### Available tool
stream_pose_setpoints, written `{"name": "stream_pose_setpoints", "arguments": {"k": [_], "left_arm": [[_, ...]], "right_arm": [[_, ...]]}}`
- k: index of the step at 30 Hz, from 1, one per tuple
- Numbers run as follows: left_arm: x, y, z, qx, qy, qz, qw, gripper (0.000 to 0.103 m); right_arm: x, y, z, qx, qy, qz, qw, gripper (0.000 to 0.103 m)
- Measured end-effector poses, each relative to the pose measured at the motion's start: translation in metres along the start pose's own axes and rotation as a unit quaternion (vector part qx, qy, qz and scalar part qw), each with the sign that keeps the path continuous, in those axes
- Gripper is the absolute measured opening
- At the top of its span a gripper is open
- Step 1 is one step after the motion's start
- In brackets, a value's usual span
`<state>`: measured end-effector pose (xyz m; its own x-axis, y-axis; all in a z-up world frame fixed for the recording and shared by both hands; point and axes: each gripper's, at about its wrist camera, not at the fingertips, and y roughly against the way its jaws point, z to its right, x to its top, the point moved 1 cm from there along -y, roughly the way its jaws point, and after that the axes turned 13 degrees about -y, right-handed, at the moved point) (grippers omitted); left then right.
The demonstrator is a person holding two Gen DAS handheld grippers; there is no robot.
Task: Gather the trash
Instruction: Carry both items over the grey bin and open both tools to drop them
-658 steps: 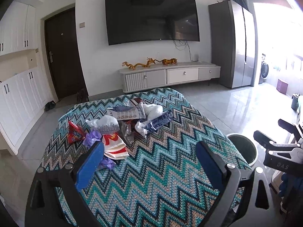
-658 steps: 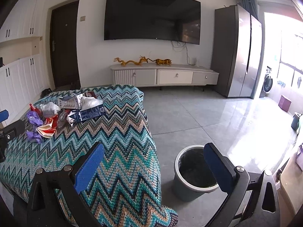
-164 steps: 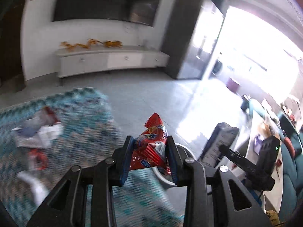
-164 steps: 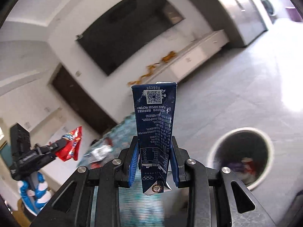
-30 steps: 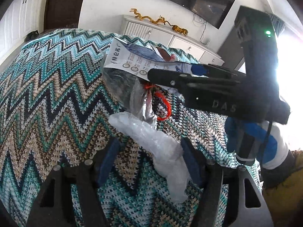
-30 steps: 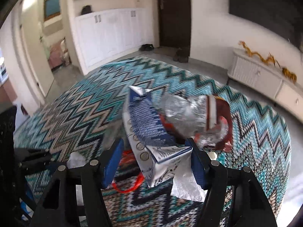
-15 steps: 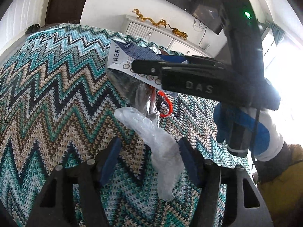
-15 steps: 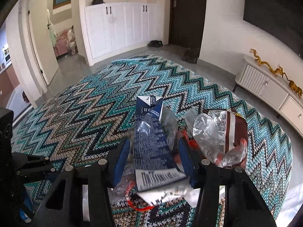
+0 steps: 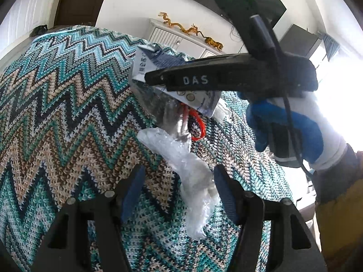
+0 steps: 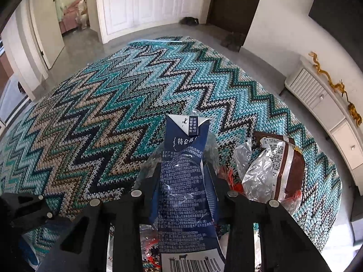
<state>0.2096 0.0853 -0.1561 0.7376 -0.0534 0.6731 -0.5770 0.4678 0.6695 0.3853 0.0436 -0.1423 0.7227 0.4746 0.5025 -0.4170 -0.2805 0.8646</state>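
**Carton gripped, plastic bag between parted jaws**

The right gripper (image 10: pixel 185 179) has just been closing and now clamps the blue carton (image 10: pixel 183 195) above the zigzag blanket (image 10: pixel 95 117). The left gripper (image 9: pixel 179 190), jaws apart and narrowing, straddles a clear plastic bag (image 9: pixel 192 181) near the pile.

The right gripper (image 10: pixel 185 181) is covering the carton's (image 10: pixel 183 181) sides where its pads are closing. The carton's barcode end is running off the near edge. A clear wrapper (image 10: pixel 254 174) is hiding part of the brown packet (image 10: pixel 292 165). The carton is hiding the red string (image 9: pixel 197 124) underneath.
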Motion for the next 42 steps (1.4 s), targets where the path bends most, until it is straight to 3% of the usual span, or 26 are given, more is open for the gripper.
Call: {"name": "stream_pose_setpoints", "arguments": {"k": [6,13,15,21,29,36,42], "left_arm": [[-0.006,0.009,-0.007,-0.005,0.013,0.002,0.9999,0.030],[-0.015,0.043,0.000,0.011,0.014,0.011,0.9998,0.025],[-0.016,0.057,0.002,0.014,0.018,0.016,0.9996,0.025],[-0.015,0.098,0.033,0.028,-0.002,0.035,0.9990,0.024],[0.001,0.139,0.105,0.036,-0.070,0.061,0.9951,0.024],[0.025,0.114,0.179,0.010,-0.137,0.043,0.9896,0.024],[0.037,0.057,0.266,-0.045,-0.197,0.005,0.9793,0.024]], "right_arm": [[-0.001,0.041,0.003,0.041,-0.040,0.044,0.997,0.034],[-0.005,0.122,0.024,0.148,-0.133,0.126,0.972,0.034],[-0.008,0.143,0.025,0.161,-0.145,0.144,0.966,0.034],[-0.035,0.208,0.013,0.156,-0.143,0.189,0.959,0.034],[-0.106,0.286,0.026,0.141,-0.164,0.246,0.945,0.034],[-0.191,0.333,0.092,0.093,-0.226,0.287,0.926,0.034],[-0.277,0.342,0.173,0.037,-0.313,0.286,0.905,0.035]]}}
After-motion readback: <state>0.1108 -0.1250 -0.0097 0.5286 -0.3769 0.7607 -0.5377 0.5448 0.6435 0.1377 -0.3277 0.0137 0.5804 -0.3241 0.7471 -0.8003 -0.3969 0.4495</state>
